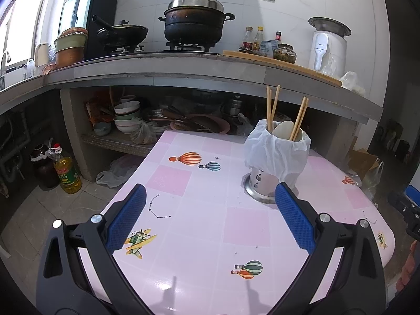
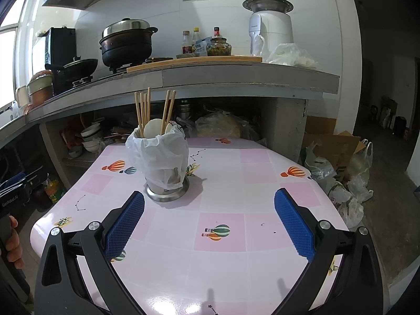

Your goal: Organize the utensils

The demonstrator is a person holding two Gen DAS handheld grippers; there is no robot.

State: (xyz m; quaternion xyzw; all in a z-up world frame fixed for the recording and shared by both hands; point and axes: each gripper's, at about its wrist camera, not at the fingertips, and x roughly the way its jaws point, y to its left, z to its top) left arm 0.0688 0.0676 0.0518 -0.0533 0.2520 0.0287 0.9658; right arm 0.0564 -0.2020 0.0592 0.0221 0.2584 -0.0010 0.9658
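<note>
Both grippers, left gripper (image 1: 210, 218) and right gripper (image 2: 209, 219), hover with blue textured fingers (image 2: 123, 225) spread wide, holding nothing. Beyond them, on the glossy pink checked surface (image 2: 236, 262), one round steel holder (image 2: 168, 183) lined with a white plastic bag (image 2: 160, 155) stands upright, bristling with wooden chopsticks (image 2: 143, 110) and pale spoons (image 2: 152, 128).

Between my left gripper's (image 1: 210, 218) blue, dimpled pads (image 1: 295, 216) I've got the tablecloth (image 1: 204, 236): pale pink and white checks, orange and teal striped balloons. Beyond the right pad, a silver holder (image 1: 258, 183) wrapped in a white bag (image 1: 275, 152), tan chopsticks (image 1: 271, 107) poking out.
</note>
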